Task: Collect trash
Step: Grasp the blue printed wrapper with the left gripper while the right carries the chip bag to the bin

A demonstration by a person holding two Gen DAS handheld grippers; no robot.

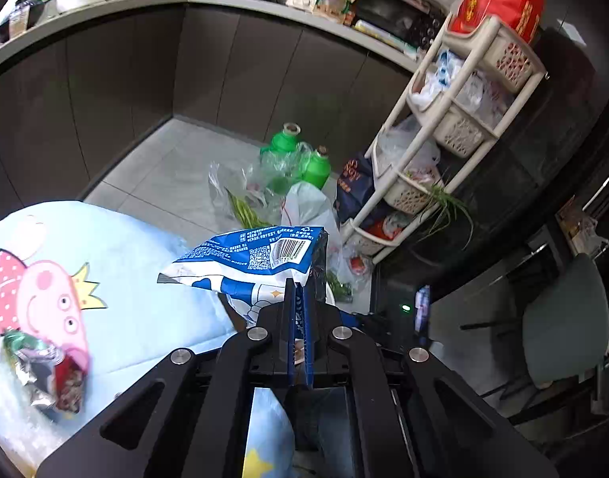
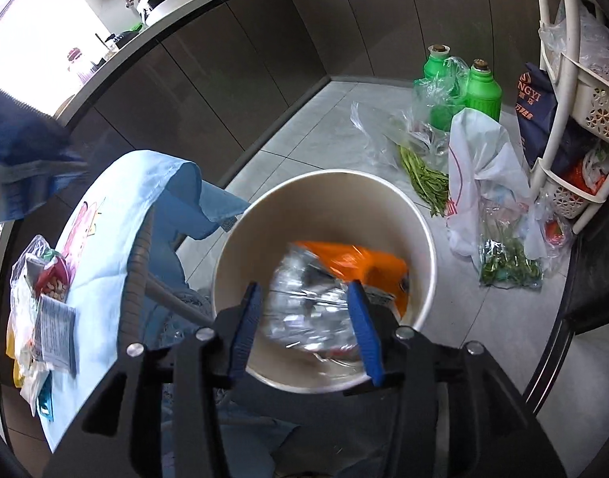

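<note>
My left gripper (image 1: 298,286) is shut on a blue-and-white snack wrapper (image 1: 256,255), held in the air past the edge of the table with the light-blue cartoon cloth (image 1: 137,279). A crumpled foil wrapper (image 1: 53,374) lies on that cloth at the left. My right gripper (image 2: 304,286) hangs over a round beige bin (image 2: 424,239), jaws apart. A blurred silvery wrapper (image 2: 308,314) sits loose between the blue fingers, over the bin's mouth. An orange packet (image 2: 368,267) lies inside the bin. Several more wrappers (image 2: 49,298) rest on the cloth in the right wrist view.
Two green bottles (image 2: 484,87) and plastic bags of greens (image 2: 484,199) lie on the tiled floor beyond the bin. A white basket rack (image 1: 456,119) stands to the right. Dark cabinets under a cluttered counter (image 1: 224,0) curve behind. A grey chair (image 1: 563,318) is far right.
</note>
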